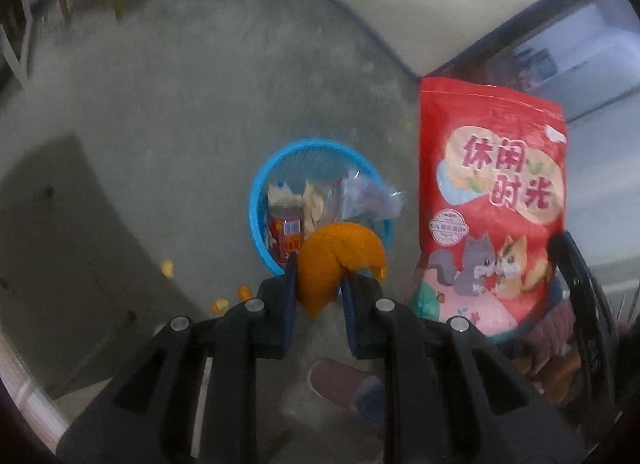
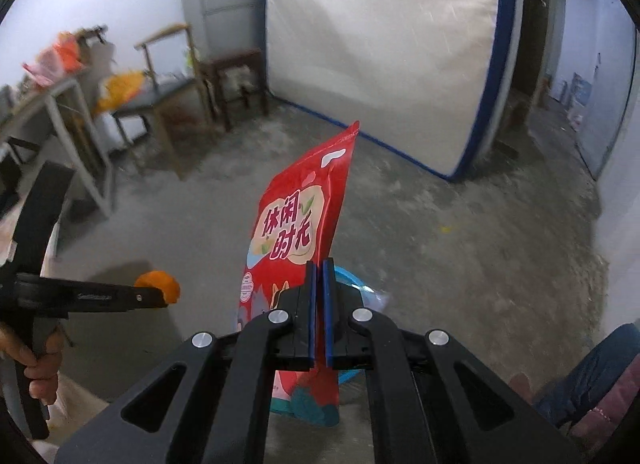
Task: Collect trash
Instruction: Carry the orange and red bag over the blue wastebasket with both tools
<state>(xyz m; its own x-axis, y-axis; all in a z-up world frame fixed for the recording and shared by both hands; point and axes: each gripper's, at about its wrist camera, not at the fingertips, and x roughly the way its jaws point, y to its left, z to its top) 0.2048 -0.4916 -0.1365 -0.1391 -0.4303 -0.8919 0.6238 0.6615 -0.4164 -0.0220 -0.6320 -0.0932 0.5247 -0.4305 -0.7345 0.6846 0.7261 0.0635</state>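
My left gripper (image 1: pixel 319 284) is shut on a piece of orange peel (image 1: pixel 336 260), held just above the near rim of a blue basket (image 1: pixel 256 200) on the concrete floor. The basket holds wrappers and a clear plastic bag. My right gripper (image 2: pixel 319 268) is shut on a red snack bag (image 2: pixel 296 224) with cartoon squirrels, which stands upright above the fingers. In the left wrist view the red snack bag (image 1: pixel 492 200) hangs to the right of the basket. From the right wrist camera, the left gripper (image 2: pixel 160 296) with the orange peel (image 2: pixel 160 284) shows at the left, and the blue basket (image 2: pixel 352 278) peeks out behind the fingers.
Small orange peel scraps (image 1: pixel 168 268) lie on the floor left of the basket. A white mattress (image 2: pixel 380 44) with blue edging leans on the far wall. Wooden chairs (image 2: pixel 236 80) and a metal table (image 2: pixel 68 112) stand at the back left. A person's slipper (image 1: pixel 340 380) is below the grippers.
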